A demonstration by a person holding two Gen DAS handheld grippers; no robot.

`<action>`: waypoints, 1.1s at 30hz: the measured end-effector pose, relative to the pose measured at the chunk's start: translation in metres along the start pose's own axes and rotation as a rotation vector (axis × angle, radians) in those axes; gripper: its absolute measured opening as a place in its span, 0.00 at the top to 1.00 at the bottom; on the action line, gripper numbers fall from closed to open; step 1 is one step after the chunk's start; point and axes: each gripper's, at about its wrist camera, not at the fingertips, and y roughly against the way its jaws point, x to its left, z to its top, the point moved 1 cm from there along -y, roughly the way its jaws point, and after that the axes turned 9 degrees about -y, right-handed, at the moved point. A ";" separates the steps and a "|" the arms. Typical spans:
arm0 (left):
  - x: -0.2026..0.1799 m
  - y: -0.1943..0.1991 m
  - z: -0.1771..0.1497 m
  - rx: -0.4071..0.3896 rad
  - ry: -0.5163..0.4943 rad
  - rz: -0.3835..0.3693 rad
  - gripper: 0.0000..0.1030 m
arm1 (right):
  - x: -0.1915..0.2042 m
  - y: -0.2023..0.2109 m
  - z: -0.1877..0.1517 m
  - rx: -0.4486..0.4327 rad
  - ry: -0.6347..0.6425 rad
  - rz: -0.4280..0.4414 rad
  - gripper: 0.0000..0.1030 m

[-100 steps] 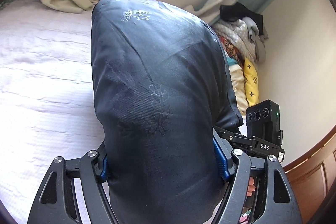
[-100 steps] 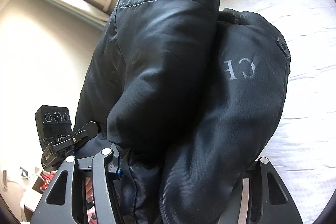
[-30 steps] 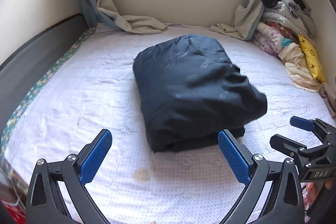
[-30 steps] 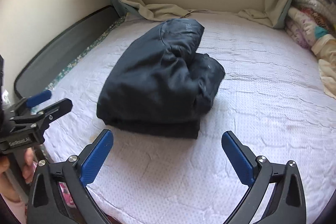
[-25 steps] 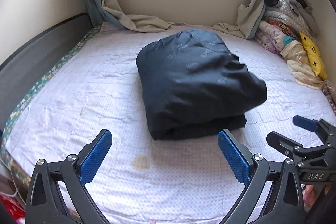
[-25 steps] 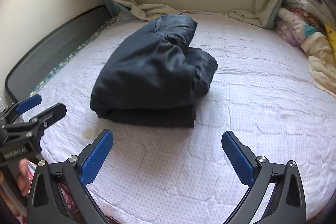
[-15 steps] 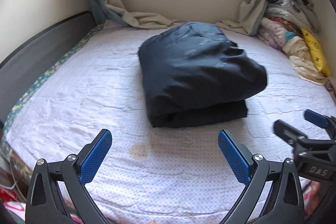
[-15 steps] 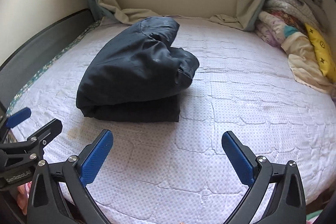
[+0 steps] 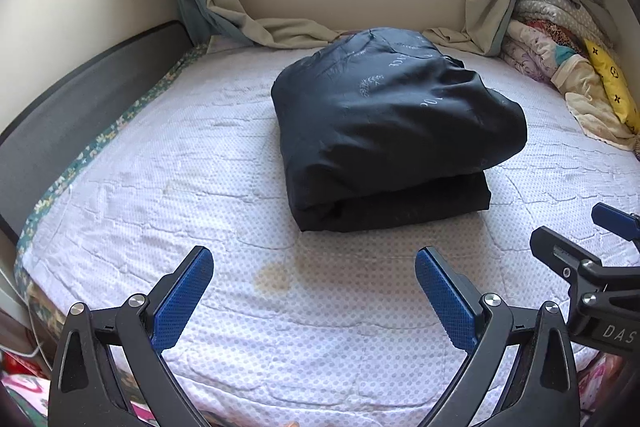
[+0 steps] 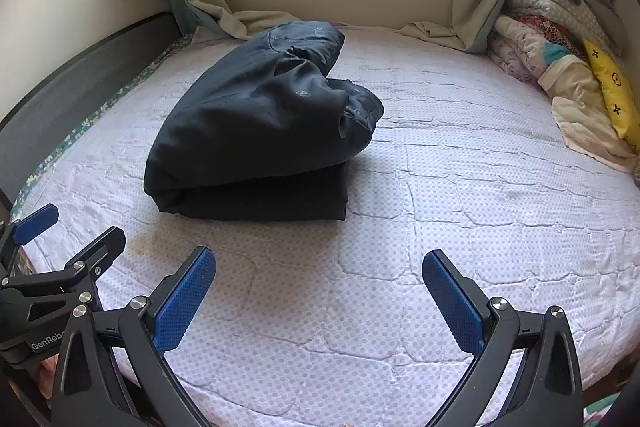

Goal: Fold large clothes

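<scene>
Left gripper [image 9: 312, 291] and right gripper [image 10: 318, 293] both hang released over the white quilted bed [image 10: 480, 187]; puffy dark navy jacket [image 9: 384, 123] sits folded mid-mattress, looks finished, maybe just pat the bulging top flat

The folded dark jacket [image 9: 392, 123] is a thin, faintly shiny woven cloth, puffy and creased, with pale printed marks. The bed cover [image 9: 168, 163] under it is matt quilted cloth, lilac-white and dotted, rumpled along its stitching, with a floral cloth band at its left edge. Both grippers, left [image 9: 314, 301] and right [image 10: 319, 299], are matt black plastic with bright metal screws; their pads [image 9: 182, 301] are blue, finely dimpled rubber.
</scene>
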 end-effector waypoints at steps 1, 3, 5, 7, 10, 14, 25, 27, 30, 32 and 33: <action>-0.001 -0.001 0.000 0.001 -0.001 0.002 0.01 | 0.000 -0.001 0.000 0.003 -0.002 0.001 0.00; -0.002 -0.001 0.000 0.000 -0.003 0.004 0.01 | 0.000 -0.002 -0.001 0.009 -0.002 0.002 0.00; -0.003 0.000 0.000 -0.005 -0.003 0.006 0.01 | 0.000 -0.002 -0.001 0.009 0.000 -0.001 0.00; -0.004 -0.001 0.000 -0.005 -0.004 0.005 0.01 | 0.000 -0.003 -0.002 0.009 0.001 -0.002 0.00; -0.004 -0.002 0.000 -0.001 -0.002 0.002 0.01 | -0.001 -0.003 -0.002 0.010 -0.003 0.001 0.00; -0.004 -0.004 -0.001 0.006 0.002 -0.001 0.01 | -0.003 -0.004 -0.002 0.015 -0.009 0.002 0.00; -0.005 -0.006 -0.002 0.010 0.002 -0.002 0.01 | -0.005 -0.005 -0.002 0.018 -0.014 0.006 0.00; -0.005 -0.005 -0.002 0.009 0.003 -0.002 0.01 | -0.005 -0.005 -0.002 0.018 -0.014 0.006 0.00; -0.005 -0.005 -0.001 0.009 0.004 -0.003 0.01 | -0.005 -0.005 -0.002 0.018 -0.015 0.007 0.00; -0.005 -0.004 -0.001 0.007 0.004 -0.002 0.01 | -0.005 -0.005 -0.002 0.018 -0.015 0.006 0.00; -0.005 -0.004 -0.001 0.006 0.004 -0.002 0.01 | -0.005 -0.005 -0.002 0.018 -0.015 0.007 0.00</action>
